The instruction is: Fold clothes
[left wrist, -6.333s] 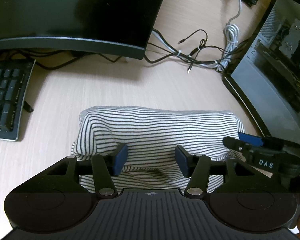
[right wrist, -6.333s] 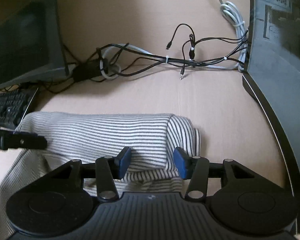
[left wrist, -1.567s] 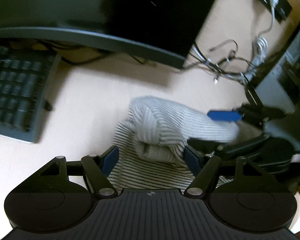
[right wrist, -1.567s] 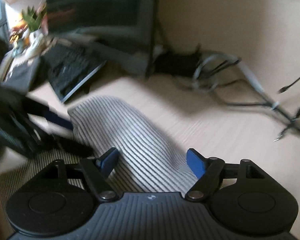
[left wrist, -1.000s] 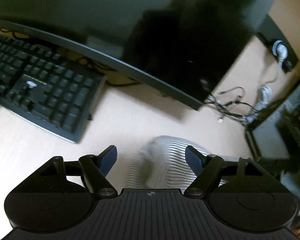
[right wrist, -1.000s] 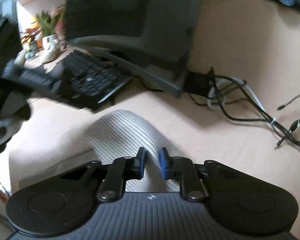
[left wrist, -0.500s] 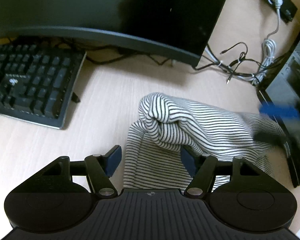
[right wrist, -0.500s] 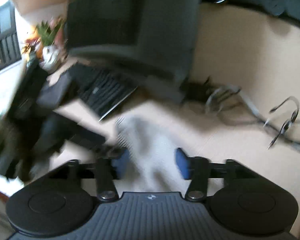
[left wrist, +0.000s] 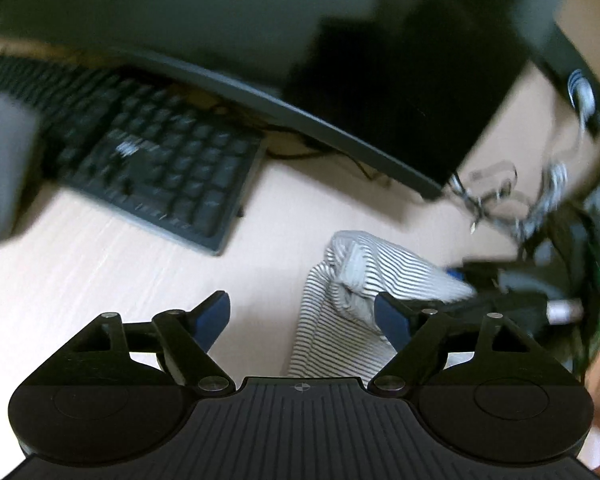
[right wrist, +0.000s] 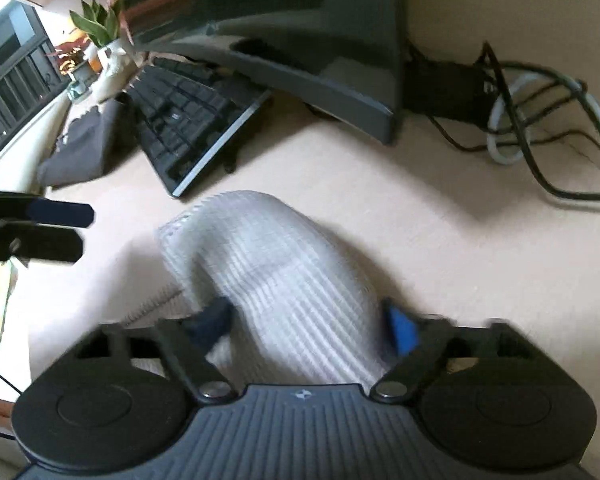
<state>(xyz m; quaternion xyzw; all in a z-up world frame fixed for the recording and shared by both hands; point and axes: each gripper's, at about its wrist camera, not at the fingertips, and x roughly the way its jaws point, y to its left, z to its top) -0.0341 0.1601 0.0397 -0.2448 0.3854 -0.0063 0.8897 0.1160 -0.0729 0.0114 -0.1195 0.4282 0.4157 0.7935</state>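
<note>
Nearest in the right wrist view, the right gripper [right wrist: 306, 326] has its blue pads on either side of the striped shirt [right wrist: 284, 280]; its jaws are closing, with the bundled cloth filling the gap between them, though blur hides whether the pads press on it. Likewise near, in the left wrist view, the left gripper [left wrist: 302, 316] has its jaws opening and wide apart; the left pad stands over bare desk [left wrist: 100, 272], while the right pad sits just beside the shirt's [left wrist: 352, 292] folded edge, and I cannot tell whether they touch. That shirt lies bunched on the desk in front of both grippers, right of centre for the left one. Further out, in the right view, the left gripper's fingers [right wrist: 56, 212] show at the left edge, apart from the cloth. Beyond the shirt lies a black keyboard [right wrist: 188, 116], tilted, and behind it a dark monitor [right wrist: 268, 20]. Cables [right wrist: 540, 128] tangle at the far right of the desk.
</note>
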